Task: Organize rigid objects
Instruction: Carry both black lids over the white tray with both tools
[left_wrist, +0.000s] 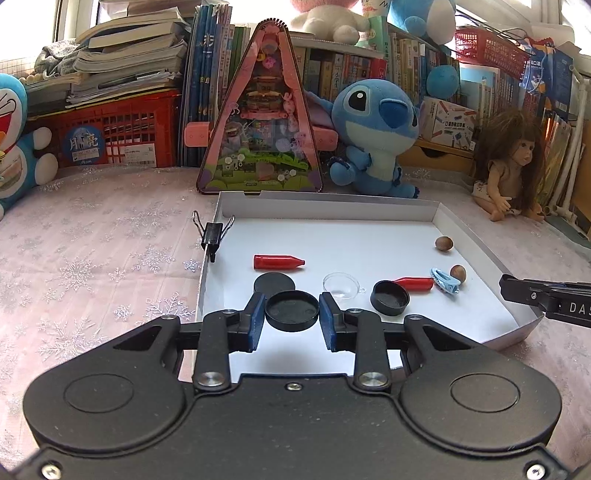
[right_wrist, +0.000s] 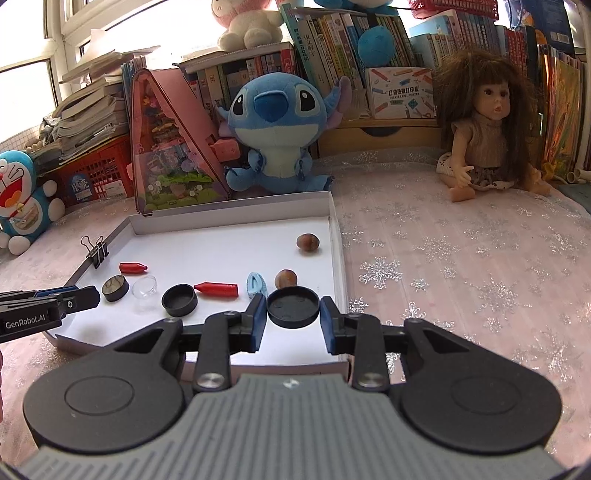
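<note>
In the left wrist view, the left gripper (left_wrist: 291, 296) sits at lower centre with its blue-padded fingers (left_wrist: 255, 319) closed against both sides of a shallow black lid (left_wrist: 291, 312). The lid is held rim-up over the near part of the white tray (left_wrist: 332, 202). Gripping across its width looks like the natural choice for so flat a piece. I cannot tell whether it rests on the tray floor or hangs just above it. Behind it in the tray lie a flat black disc (left_wrist: 274, 283), a clear dome (left_wrist: 340, 286), a deeper black cap (left_wrist: 389, 303), two red crayon-like pieces (left_wrist: 277, 261) and a blue clip (left_wrist: 445, 281). Two nuts (left_wrist: 443, 243) lie toward the right wall, and a binder clip (left_wrist: 213, 236) is pinched on the left rim. The tray sits on a bench (left_wrist: 92, 240) covered in snowflake cloth. In the right wrist view, the right gripper (right_wrist: 293, 300) is likewise clamped on a second black lid (right_wrist: 293, 311). It holds this one over the tray's near right corner, just in front of a nut and the blue clip. The left gripper enters from the left edge, near the black disc. Since each gripper holds one matching lid, the aim is probably to pair or stack like pieces, though the frames do not settle that.
</note>
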